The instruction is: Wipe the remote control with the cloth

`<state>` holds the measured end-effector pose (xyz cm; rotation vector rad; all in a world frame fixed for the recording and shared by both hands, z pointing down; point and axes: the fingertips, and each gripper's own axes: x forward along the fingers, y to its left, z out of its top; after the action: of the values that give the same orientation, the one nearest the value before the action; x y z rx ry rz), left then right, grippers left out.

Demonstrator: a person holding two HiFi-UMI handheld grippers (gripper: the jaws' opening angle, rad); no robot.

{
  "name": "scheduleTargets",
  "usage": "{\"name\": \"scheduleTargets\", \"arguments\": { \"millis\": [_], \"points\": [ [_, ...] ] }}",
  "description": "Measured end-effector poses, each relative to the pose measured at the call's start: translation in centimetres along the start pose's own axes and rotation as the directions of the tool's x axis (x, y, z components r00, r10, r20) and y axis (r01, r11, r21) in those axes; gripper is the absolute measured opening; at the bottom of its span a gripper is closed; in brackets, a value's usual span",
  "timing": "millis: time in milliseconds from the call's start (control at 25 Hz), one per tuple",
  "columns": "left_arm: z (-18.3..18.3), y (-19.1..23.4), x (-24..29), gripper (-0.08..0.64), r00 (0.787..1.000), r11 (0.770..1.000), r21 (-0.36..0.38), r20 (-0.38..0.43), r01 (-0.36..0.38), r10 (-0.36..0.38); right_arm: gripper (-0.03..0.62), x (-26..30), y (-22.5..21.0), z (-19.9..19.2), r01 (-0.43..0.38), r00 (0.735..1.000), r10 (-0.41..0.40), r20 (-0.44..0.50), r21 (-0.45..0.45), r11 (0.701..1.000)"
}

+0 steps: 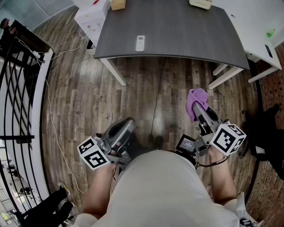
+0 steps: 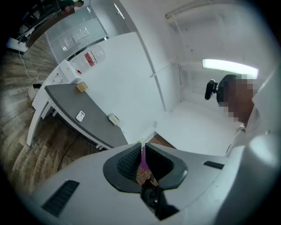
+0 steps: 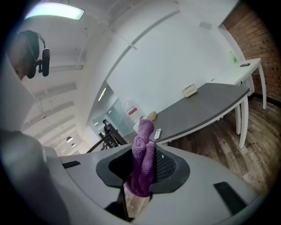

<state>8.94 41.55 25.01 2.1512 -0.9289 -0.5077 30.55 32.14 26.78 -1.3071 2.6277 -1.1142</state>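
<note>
Grey table (image 1: 177,31) ahead: remote control (image 1: 140,43) lies left of my right gripper (image 1: 200,113), which clamps the cloth (image 1: 196,98); left gripper (image 1: 126,125) closed.

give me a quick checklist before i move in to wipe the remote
1. Cloth held: ok. The purple cloth is clamped in the right gripper, with a bunch sticking out past the jaws.
2. Left gripper free: ok. Its jaws are shut on nothing.
3. Remote control located: ok. It lies flat near the front edge of the grey table.
4. Remote within reach: not ok. Both grippers are close to the body, with open floor before the table.
5. Room around the remote: ok. The box sits apart at the far edge.
6. Where the remote is dirty: cannot tell, too small.
</note>
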Motion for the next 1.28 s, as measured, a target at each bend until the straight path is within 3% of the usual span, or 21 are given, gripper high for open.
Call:
{"name": "scheduleTargets", "arguments": {
  "millis": [840,1080,1280],
  "points": [
    [-0.7,0.7,0.2,0.032,0.999,1.0,-0.013,0.022,-0.026,0.026,0.101,0.6,-1.3,-0.9,-0.011,0.999,0.011,-0.034,0.01,1.0],
    [1.1,3.3,0.7,0.032,0.999,0.998,-0.047,0.019,-0.036,0.037,0.101,3.5,-1.0,-0.6,0.005,0.997,-0.004,-0.08,0.009,1.0],
    [4.2,7.1,2.7,0.032,1.0,0.997,-0.071,0.012,-0.002,0.003,0.101,7.3,-1.0,1.2,0.038,0.997,-0.038,-0.06,-0.005,0.999]
  ]
}}
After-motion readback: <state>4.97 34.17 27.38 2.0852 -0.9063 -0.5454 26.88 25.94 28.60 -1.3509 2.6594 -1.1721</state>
